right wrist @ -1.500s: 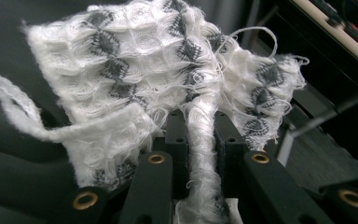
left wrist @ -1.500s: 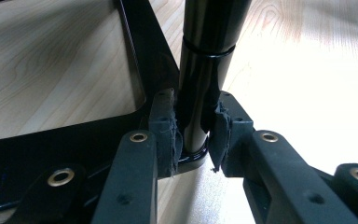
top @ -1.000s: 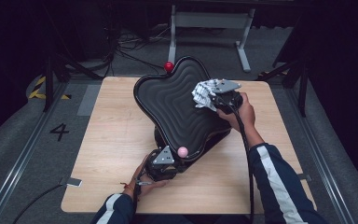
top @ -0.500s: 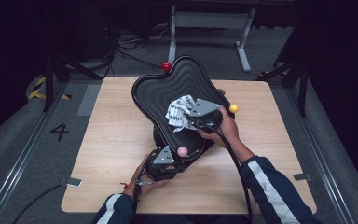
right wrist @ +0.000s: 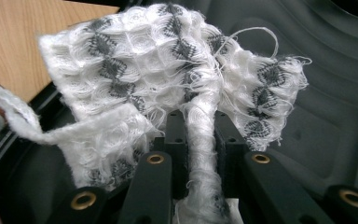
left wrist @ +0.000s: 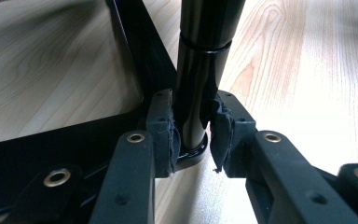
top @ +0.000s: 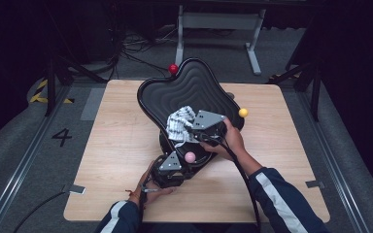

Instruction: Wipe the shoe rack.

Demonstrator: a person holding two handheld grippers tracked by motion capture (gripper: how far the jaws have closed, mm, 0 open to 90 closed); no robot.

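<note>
While the left gripper (top: 171, 167) sits at the near edge of the seat (top: 189, 92), low against the table (top: 116, 145), its jaws are closed on the black post (left wrist: 196, 93) under the seat. From the left gripper view, the two pads (left wrist: 164, 133) press the post from either side, just above the round foot where the post meets a black base bar lying on the light wood. The person's left hand (top: 150, 187) holds that gripper from the near side of the seat.

Black and ridged in wavy lines, the seat stands tilted on the table, its far edge raised toward a red ball (top: 173, 68) behind it. A pink ball (top: 190, 157) shows at the seat's near edge, just beside the left gripper's grey plate.

A white cloth (top: 179, 124) with dark diamond marks lies bunched against the seat's ridged surface, near its middle. The right gripper (top: 194, 127) holds it there: in the right gripper view, the jaws are clamped on a twisted fold of the cloth (right wrist: 200, 140), and the rest fans out above them over the black ridges, loose threads trailing. The right hand (top: 230, 141) grips that tool from the seat's right side. A yellow ball (top: 243, 112) sits at the seat's right edge, just beyond that hand.
</note>
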